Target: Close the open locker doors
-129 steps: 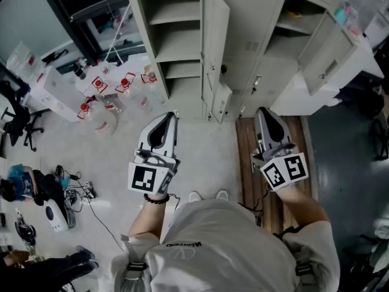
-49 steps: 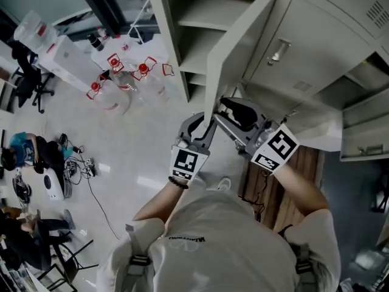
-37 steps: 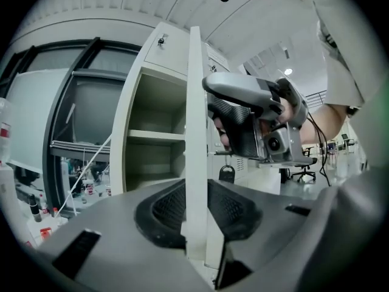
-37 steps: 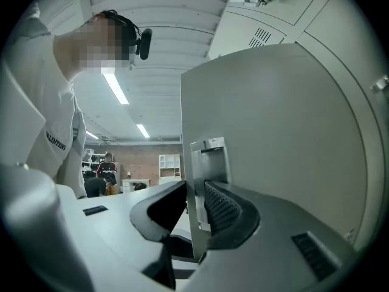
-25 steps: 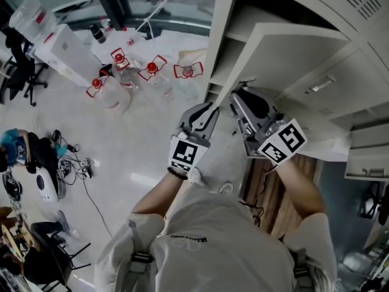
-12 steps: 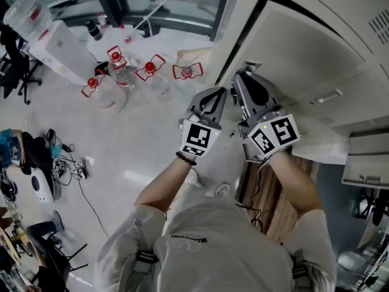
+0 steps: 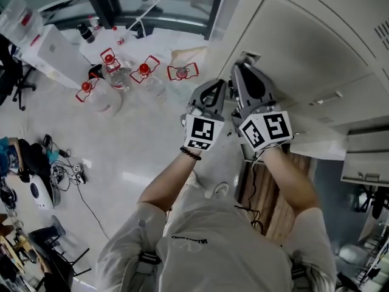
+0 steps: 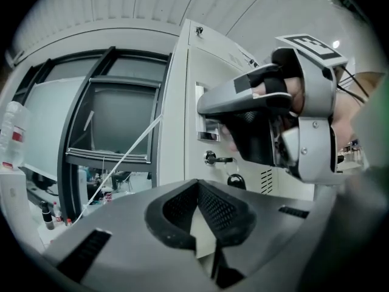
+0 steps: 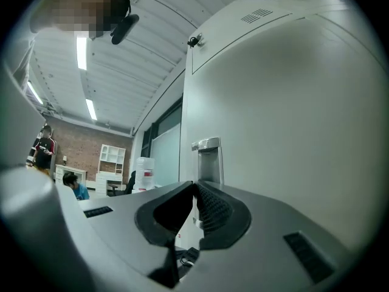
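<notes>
The pale grey locker door [image 7: 304, 47] lies almost flush with the cabinet front. Both grippers are at its free edge. My left gripper [image 7: 214, 85] is shut and holds nothing; it sits just left of the door's edge. My right gripper [image 7: 243, 64] has its jaws together, their tips against the door near its metal handle [image 9: 206, 157]. In the left gripper view the right gripper [image 8: 204, 108] reaches across to that handle [image 8: 205, 132], above the key lock [image 8: 214, 159]. The right gripper view is filled by the door's face [image 9: 292, 102].
Water bottles with red handles [image 7: 109, 78] and a white box [image 7: 48, 41] stand on the floor at the left. A wooden board [image 7: 267, 187] lies below the lockers. Another locker door [image 7: 364, 163] hangs open at the far right. Cables [image 7: 67, 172] trail at the left.
The locker door has swung from wide open to nearly flush. Both grippers have moved up and inward with its edge. The left jaws have closed.
</notes>
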Motion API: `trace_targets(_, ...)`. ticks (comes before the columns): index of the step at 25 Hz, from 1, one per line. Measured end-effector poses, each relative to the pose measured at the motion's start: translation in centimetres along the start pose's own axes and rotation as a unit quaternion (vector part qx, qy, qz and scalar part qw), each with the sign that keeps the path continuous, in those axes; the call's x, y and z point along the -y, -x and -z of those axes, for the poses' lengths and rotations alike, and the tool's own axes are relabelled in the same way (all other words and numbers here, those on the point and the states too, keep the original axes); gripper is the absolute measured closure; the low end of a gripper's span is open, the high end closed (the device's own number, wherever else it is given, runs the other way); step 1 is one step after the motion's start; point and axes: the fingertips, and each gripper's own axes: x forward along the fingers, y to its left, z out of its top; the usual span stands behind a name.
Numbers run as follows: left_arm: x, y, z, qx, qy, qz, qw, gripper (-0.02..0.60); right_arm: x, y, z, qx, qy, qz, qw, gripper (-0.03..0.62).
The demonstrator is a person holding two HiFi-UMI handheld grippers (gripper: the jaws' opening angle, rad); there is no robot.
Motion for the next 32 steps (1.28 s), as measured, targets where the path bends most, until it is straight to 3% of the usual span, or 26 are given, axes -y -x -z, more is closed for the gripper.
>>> trace_targets(15,-0.5,-1.0,0.1,-0.001,-0.008,-0.022,0.9997,0.577,0.9,0.3,0.4,0.005,-0.003,0.038,0.999,0.573)
trace_targets(21,-0.6,-0.8,0.0,0.004,-0.021,-0.02,0.9996,0.577,0.8,7.3,1.4,-0.011,0.003,0.032,0.999,0.583)
trace_targets(26,-0.7,0.5,1.1,-0.01,-0.038,-0.028,0.9988,0.577,4.0,14.6,3.3,-0.038,-0.009,0.066,0.997,0.583)
trace_targets(32,5.9,2.4,3.8,-0.062,-0.027,0.0,0.9977,0.577,8.6,22.6,4.1,-0.042,-0.033,0.121,0.991,0.583)
